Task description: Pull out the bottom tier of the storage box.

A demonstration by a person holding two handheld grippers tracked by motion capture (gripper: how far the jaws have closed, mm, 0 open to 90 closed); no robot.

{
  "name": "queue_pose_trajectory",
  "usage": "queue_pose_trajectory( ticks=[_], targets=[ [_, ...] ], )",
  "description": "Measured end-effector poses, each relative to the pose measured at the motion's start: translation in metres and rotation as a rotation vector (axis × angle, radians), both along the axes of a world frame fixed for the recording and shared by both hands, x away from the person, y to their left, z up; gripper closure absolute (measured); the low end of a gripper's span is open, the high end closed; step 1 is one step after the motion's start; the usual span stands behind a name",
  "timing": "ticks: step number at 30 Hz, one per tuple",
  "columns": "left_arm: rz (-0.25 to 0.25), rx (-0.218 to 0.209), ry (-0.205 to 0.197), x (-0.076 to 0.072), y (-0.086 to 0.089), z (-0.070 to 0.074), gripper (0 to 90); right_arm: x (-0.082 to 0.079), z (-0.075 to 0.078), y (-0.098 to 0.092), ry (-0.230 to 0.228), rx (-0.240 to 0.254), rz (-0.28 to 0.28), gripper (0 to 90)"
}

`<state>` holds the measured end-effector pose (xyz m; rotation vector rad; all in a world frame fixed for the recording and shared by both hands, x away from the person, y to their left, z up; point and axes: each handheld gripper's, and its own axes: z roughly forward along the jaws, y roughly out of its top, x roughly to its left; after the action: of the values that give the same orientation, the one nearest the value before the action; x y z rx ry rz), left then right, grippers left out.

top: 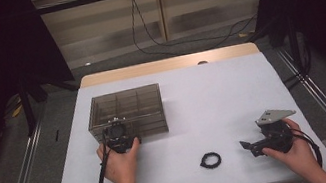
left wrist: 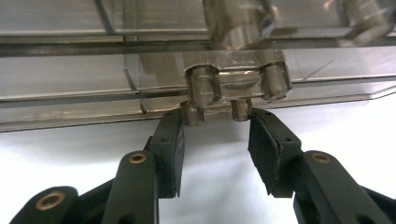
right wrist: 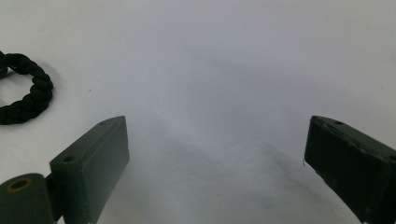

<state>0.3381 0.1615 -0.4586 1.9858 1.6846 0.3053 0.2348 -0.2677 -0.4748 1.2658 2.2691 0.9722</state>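
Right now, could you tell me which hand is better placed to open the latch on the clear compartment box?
Left. The left gripper already has its jaws on either side of the latch on the clear compartment box. The right gripper rests far off beside the black hair tie, jaws wide open.

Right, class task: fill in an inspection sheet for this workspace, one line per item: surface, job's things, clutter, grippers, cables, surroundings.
Surface: white table top, a wooden edge along its far side.
Job's things: smoky clear compartment box, lid down; its front latch sits right at the left jaw tips. A black twisted hair tie lies flat on the near part of the table.
Clutter: nothing seen.
Grippers: left hand-held gripper at the box front, jaw tips either side of the latch's two lower pegs. Right hand-held gripper open, low over bare table right of the tie.
Cables: one trails from the left gripper; black cables loop on the floor beyond.
Surroundings: dark curtains, metal rails, grey floor.
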Motion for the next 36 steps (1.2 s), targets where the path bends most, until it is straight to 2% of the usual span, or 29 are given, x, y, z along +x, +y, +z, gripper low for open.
queue_pose_trajectory(
  ticks=[13, 27, 36],
  targets=[
    [0.008, 0.002, 0.001, -0.0019, -0.0009, 0.0011, 56.8, 0.0007, -0.0004, -0.0003, -0.002, 0.0, 0.007, 6.1],
    [-0.006, 0.002, 0.017, -0.0048, 0.0004, 0.0023, 56.8, 0.0006, -0.0006, 0.0007, 0.001, 0.002, 0.005, 6.1],
    [-0.006, -0.004, 0.014, -0.0076, 0.0021, 0.0036, 56.8, 0.0011, -0.0013, 0.0013, -0.001, -0.001, 0.008, 6.1]
  ],
)
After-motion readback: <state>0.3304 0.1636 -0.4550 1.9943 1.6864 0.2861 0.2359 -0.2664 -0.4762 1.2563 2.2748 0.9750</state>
